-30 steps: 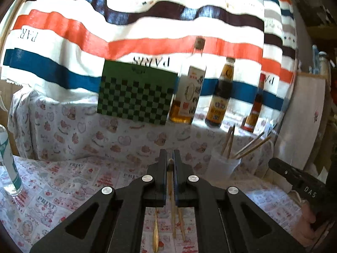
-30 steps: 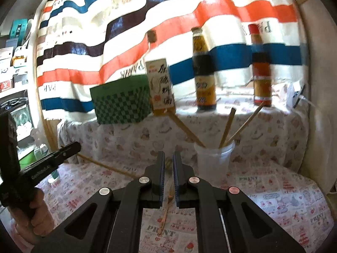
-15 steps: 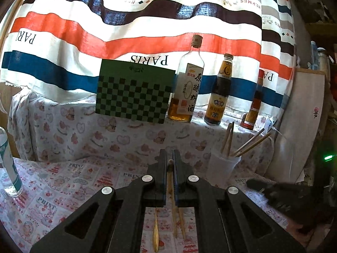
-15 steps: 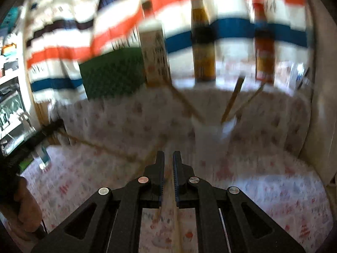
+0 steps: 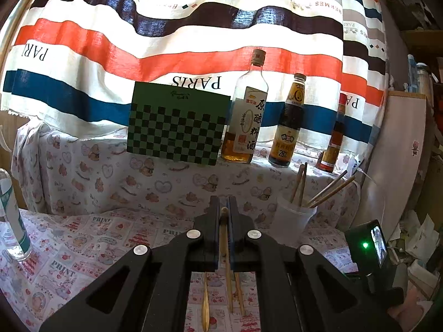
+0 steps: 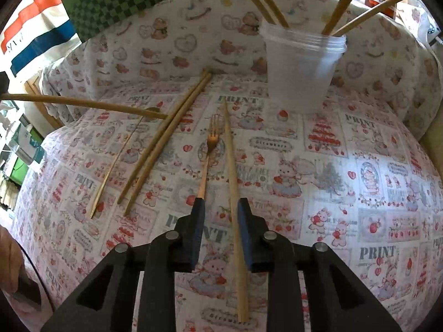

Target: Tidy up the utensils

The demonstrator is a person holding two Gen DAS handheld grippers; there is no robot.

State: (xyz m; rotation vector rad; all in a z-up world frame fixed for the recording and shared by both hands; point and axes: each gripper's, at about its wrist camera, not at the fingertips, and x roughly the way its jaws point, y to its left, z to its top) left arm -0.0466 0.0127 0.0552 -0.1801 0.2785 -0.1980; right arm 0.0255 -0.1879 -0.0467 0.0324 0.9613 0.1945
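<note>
Left gripper (image 5: pixel 224 213): jaws pressed onto a single wooden chopstick (image 5: pixel 224 238), held off the table and level; its free end shows at 9 o'clock in the right wrist view.
Right gripper (image 6: pixel 221 210): tilted down over the table, jaws just parted and spread, pinching nothing — a loose chopstick (image 6: pixel 232 182) lies between them on the cloth, close to the right pad, no contact that I can see.
Cup (image 6: pixel 301 63): clear plastic, at 1 o'clock from the right gripper, upright against the raised ledge; about four chopsticks already stand in it, leaning out.
Fork (image 6: pixel 209 155): thin, gold-toned, flat on the printed tablecloth (image 6: pixel 346 179) just left of the loose chopstick, at 12 o'clock.
Chopstick pair (image 6: pixel 163 141): side by side at 11 o'clock, tips toward the ledge.
Thin gold utensil (image 6: pixel 116 163): at 10 o'clock, type unclear.
Progress: judged partly done — some chopsticks are in the cup, one is in hand, and three more plus the two metal pieces are left on the table.
Next: likely closing on the loose chopstick.
</note>
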